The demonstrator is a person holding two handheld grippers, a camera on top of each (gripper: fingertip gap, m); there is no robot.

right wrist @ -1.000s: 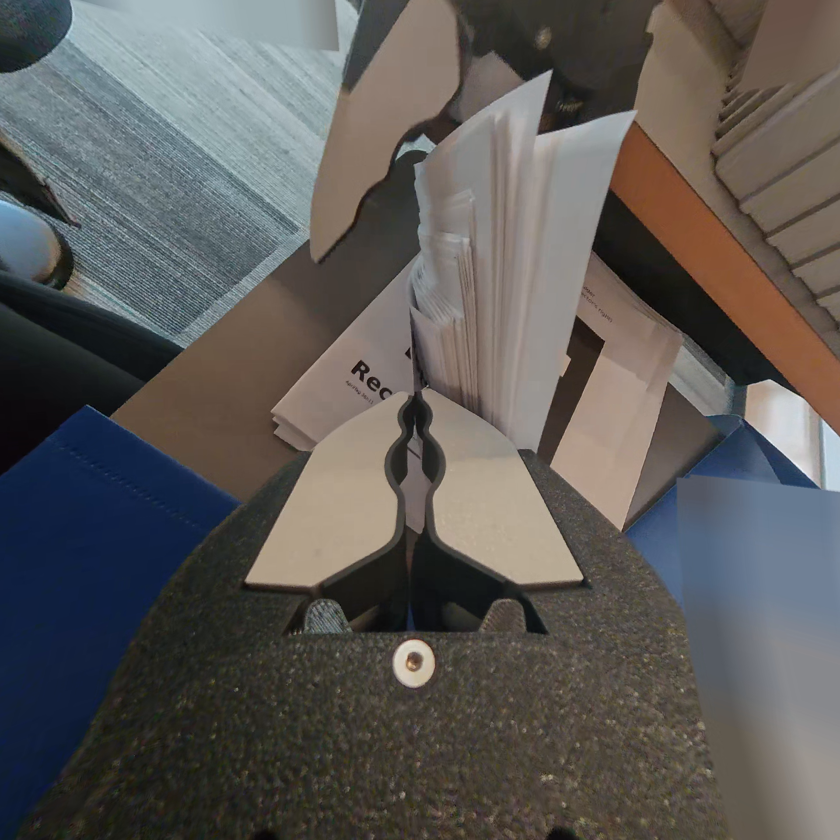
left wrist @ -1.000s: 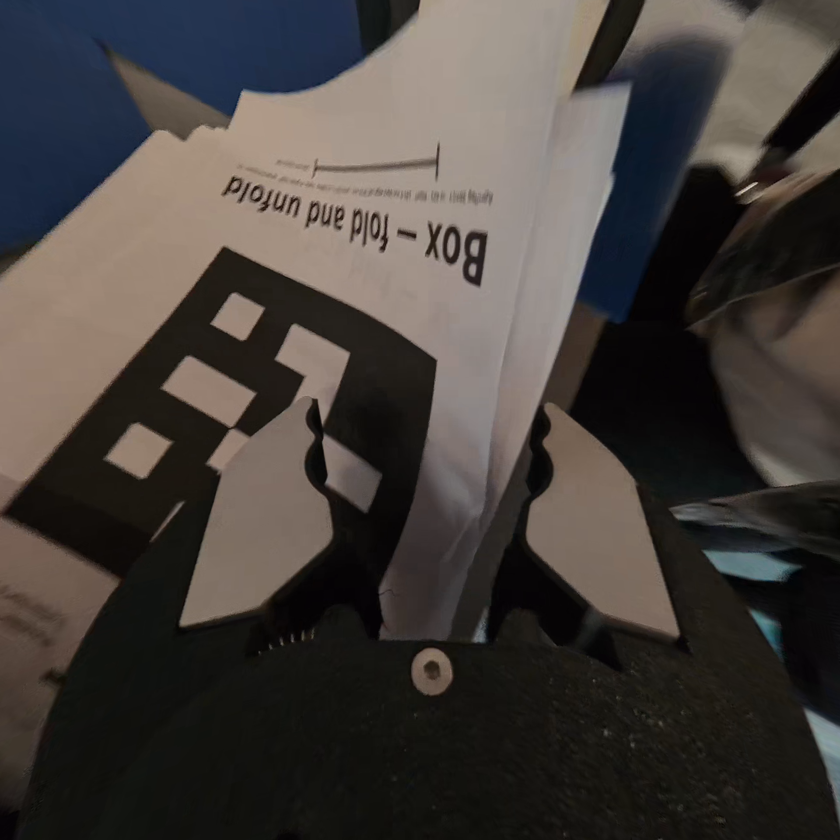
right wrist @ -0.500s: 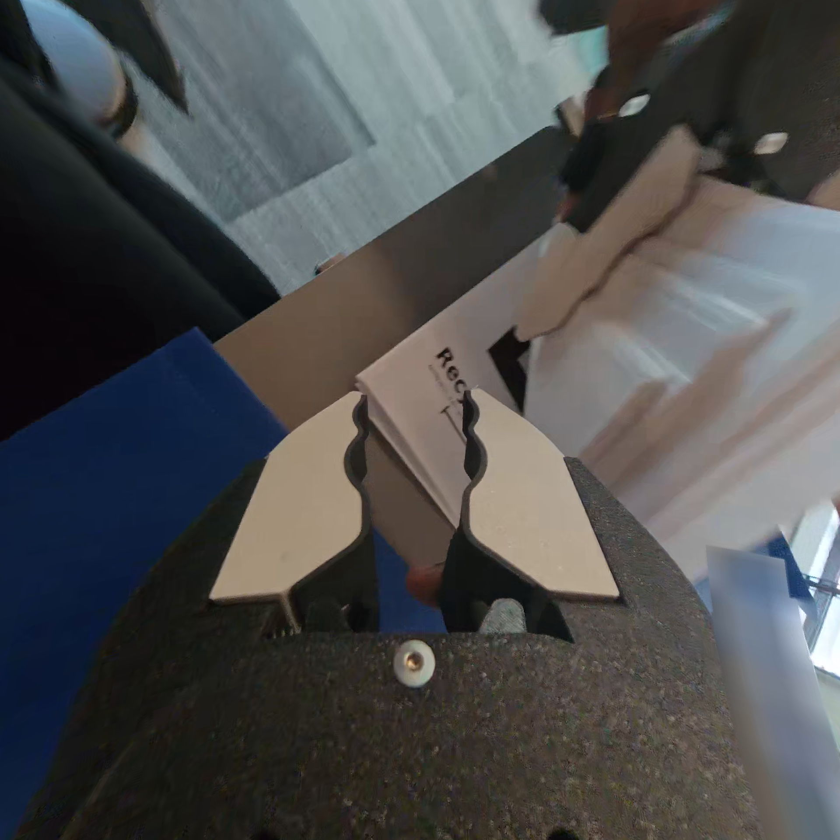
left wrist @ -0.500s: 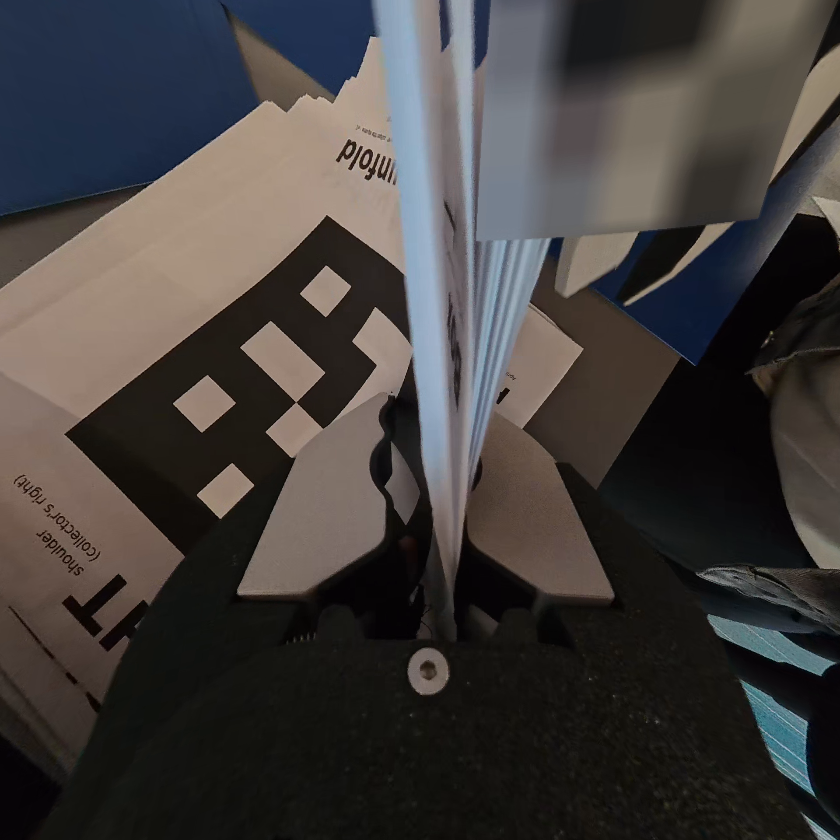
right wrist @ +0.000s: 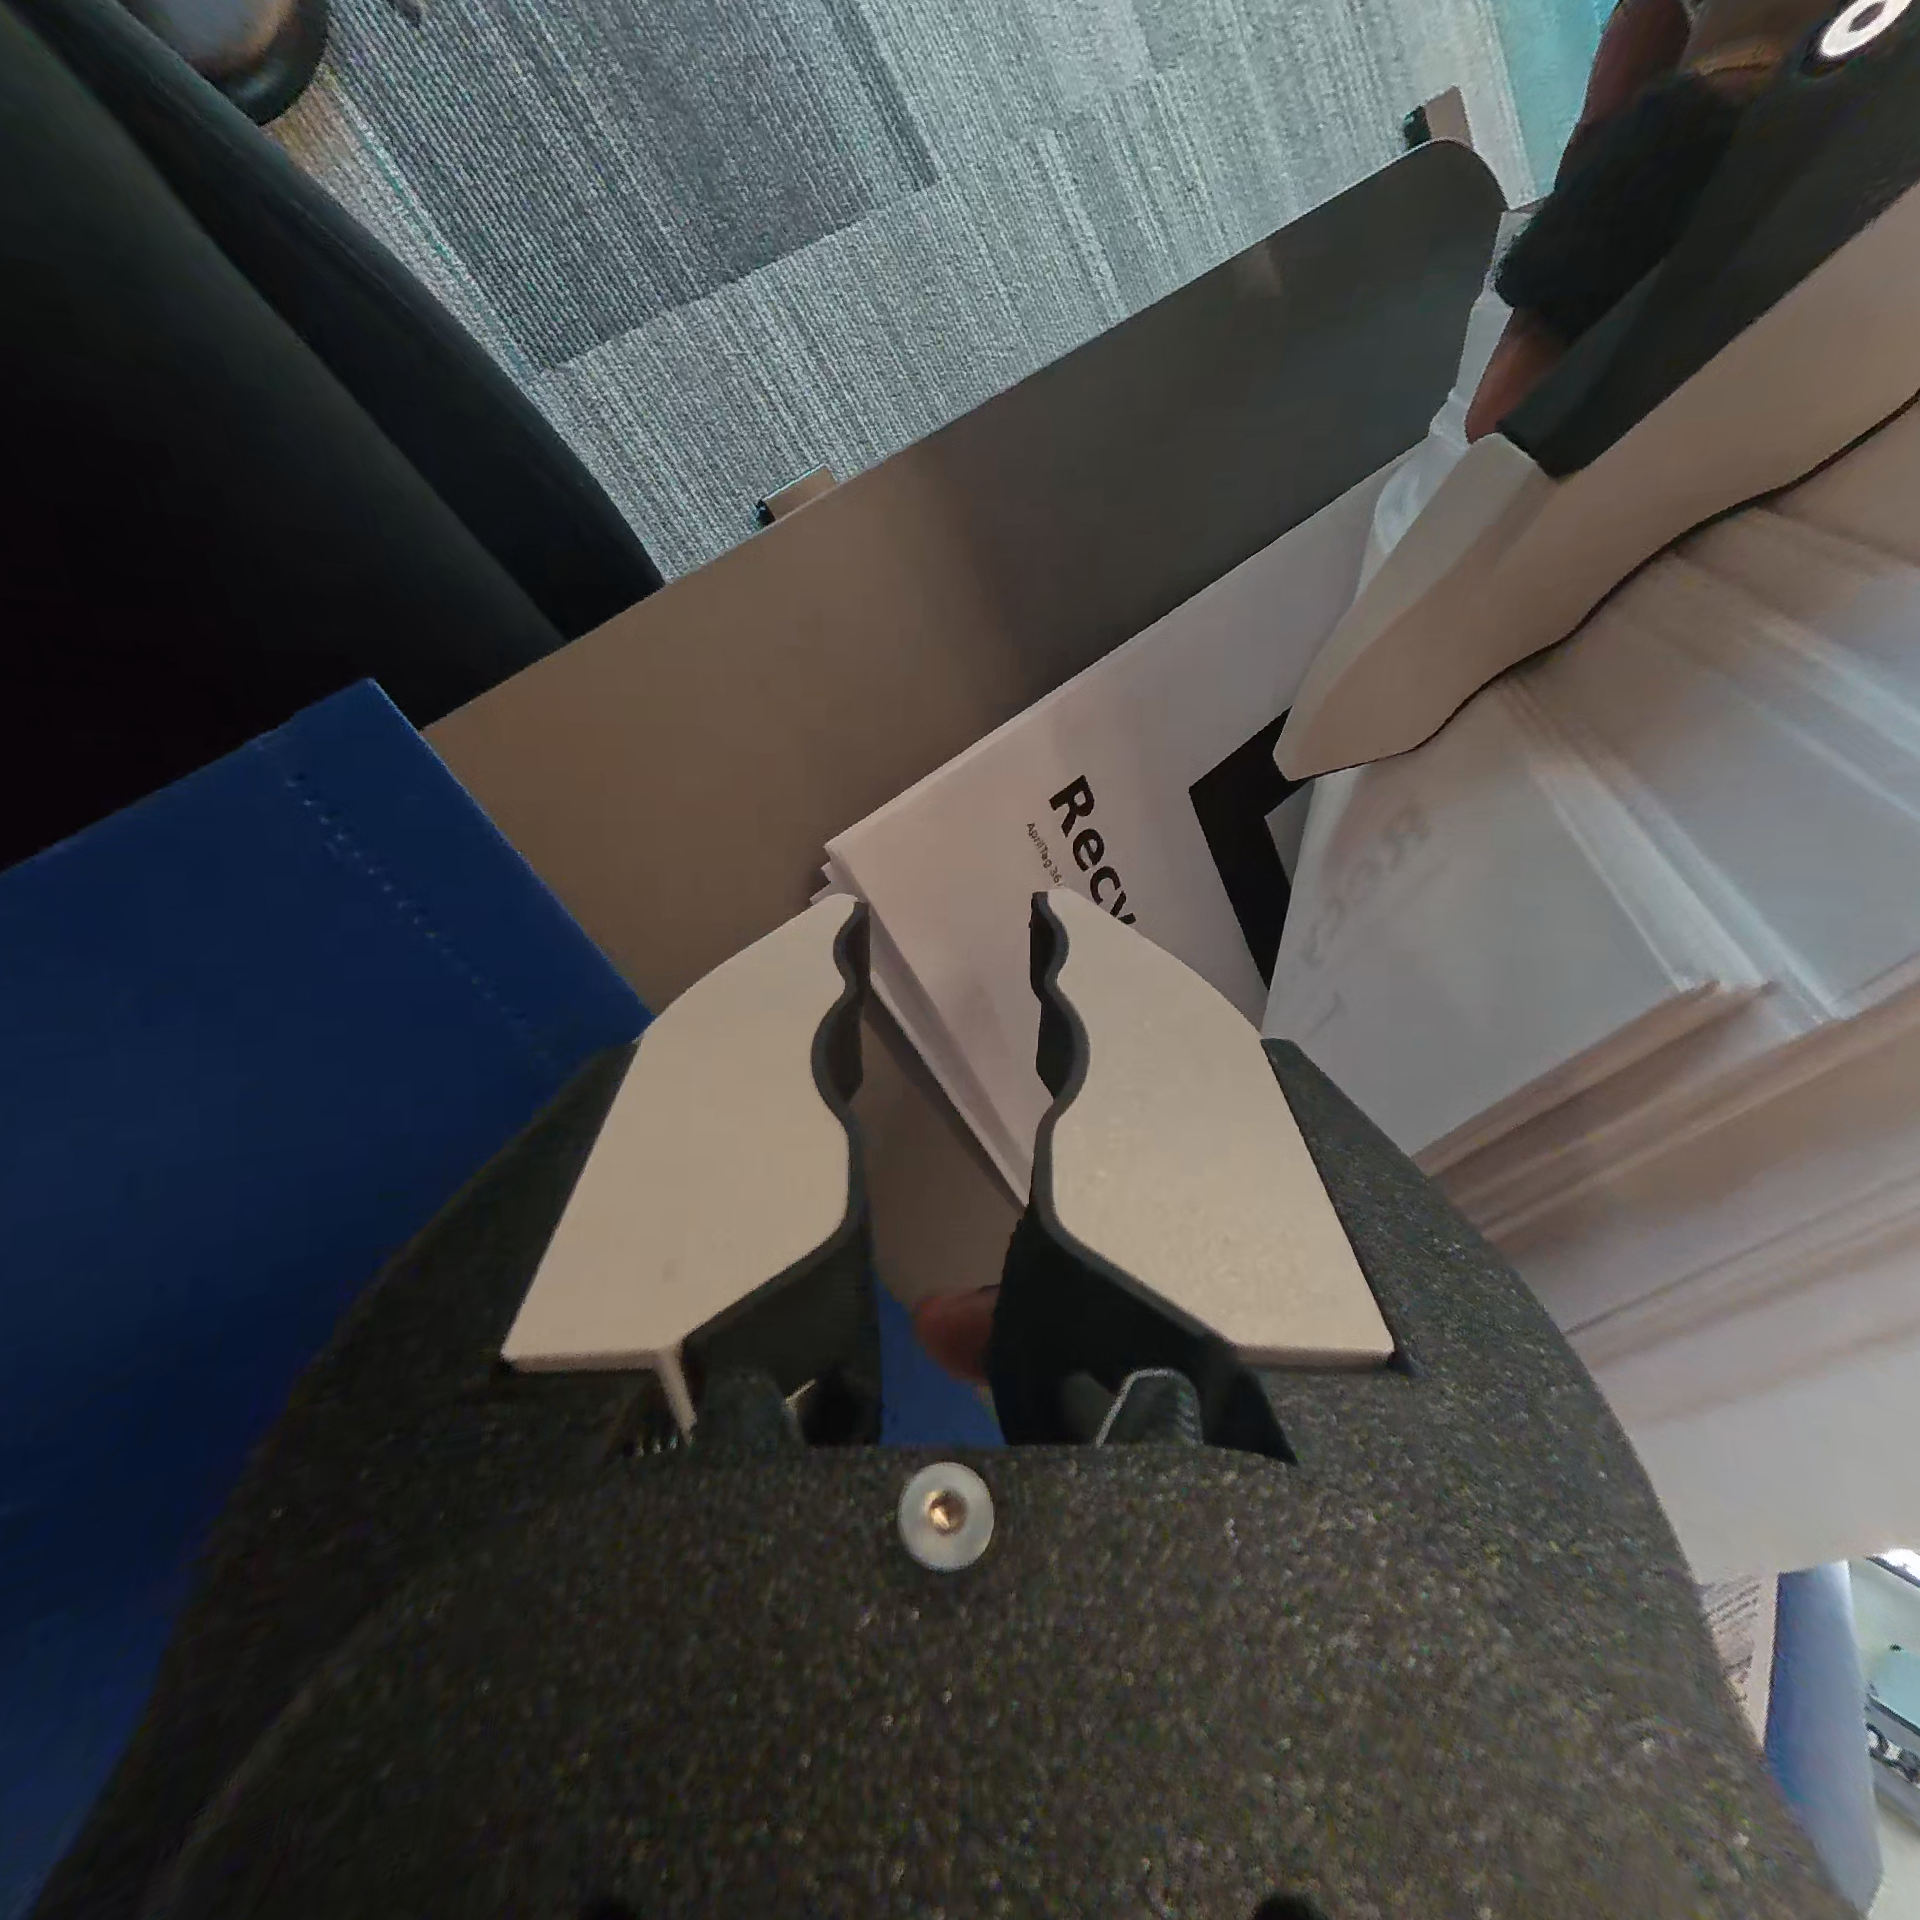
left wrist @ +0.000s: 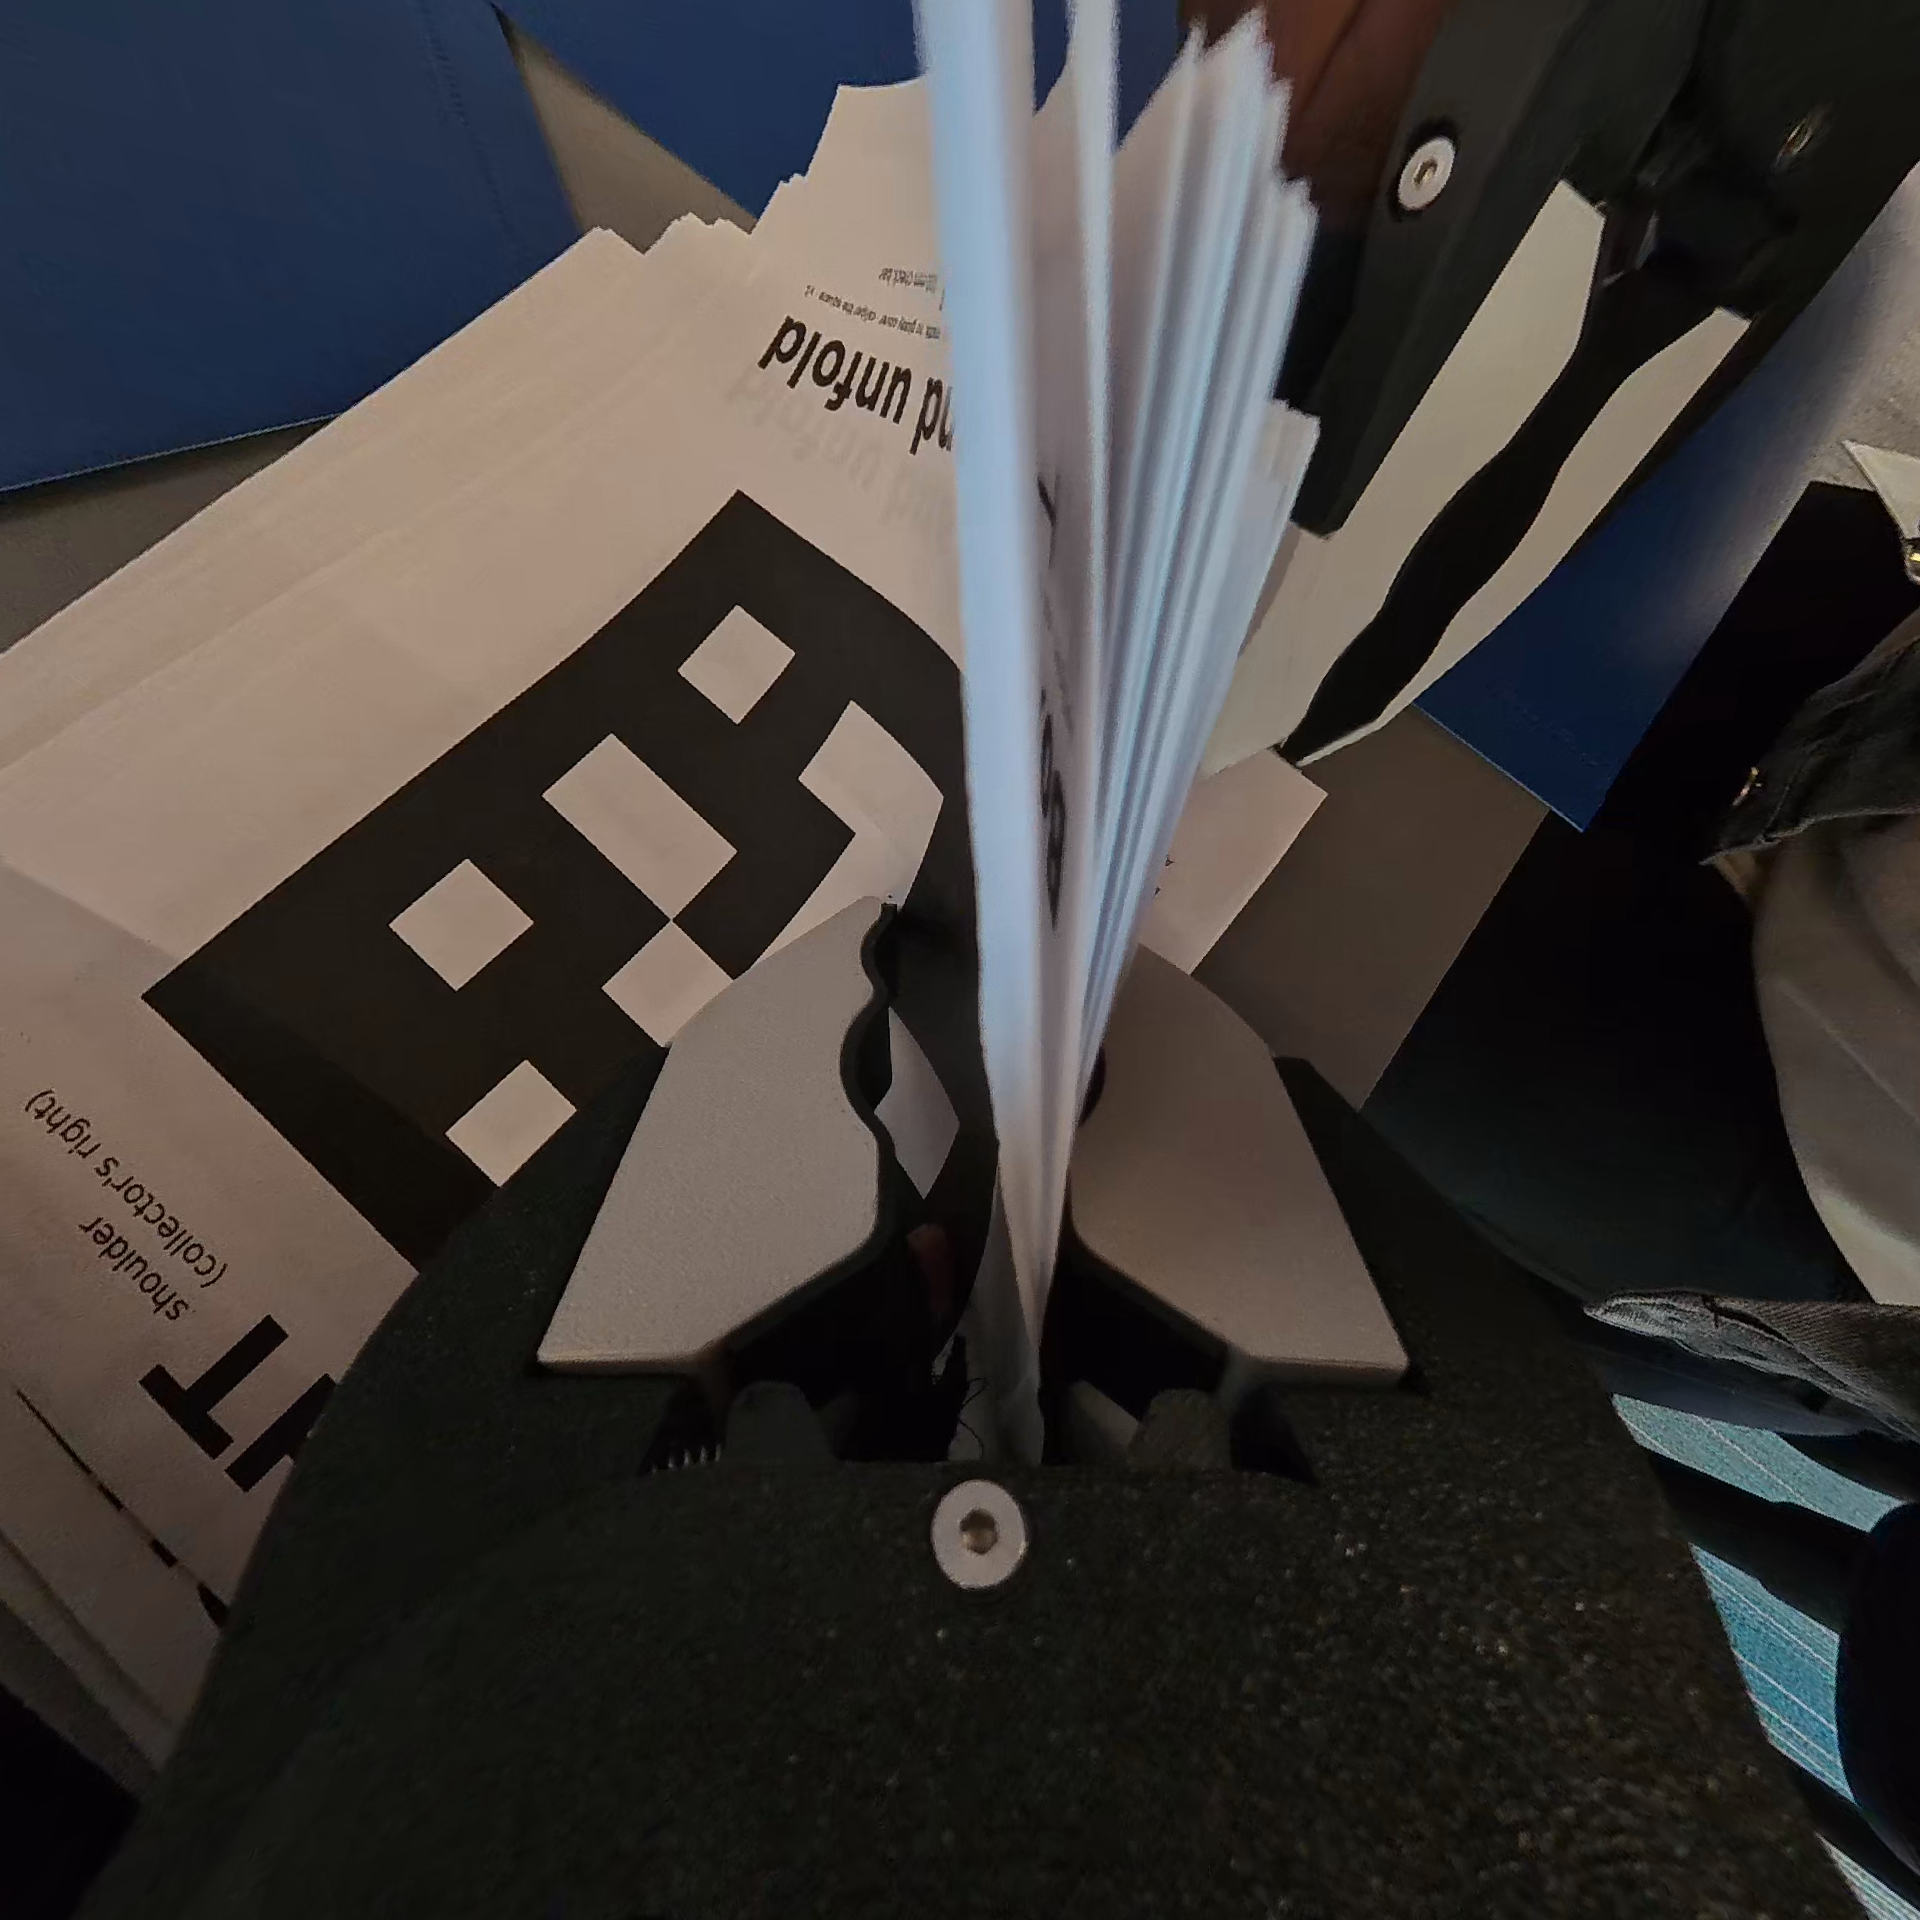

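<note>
My left gripper (left wrist: 1013,935) is shut on a thick sheaf of white paper (left wrist: 1049,623) that stands on edge between its fingers and fans out at the top. Under it a stack of printed sheets with a black square pattern (left wrist: 468,727) lies on the grey table (right wrist: 935,571). My right gripper (right wrist: 945,914) is open and empty, low over the near corner of that stack (right wrist: 997,935). In the right wrist view one of the left gripper's fingers (right wrist: 1455,603) lies across the lifted sheaf (right wrist: 1610,935) at the upper right.
A blue folder (right wrist: 260,1039) lies on the table left of the right gripper; it also shows in the left wrist view (left wrist: 208,208). Beyond the table's edge are grey carpet (right wrist: 675,156) and a dark chair (right wrist: 208,468). A person's clothing (left wrist: 1829,1039) is at the right.
The left gripper, open around the sheaf a second ago, has closed on it. The right gripper, then shut on the sheaf's edge, has let go, opened and dropped to the stack's corner.
</note>
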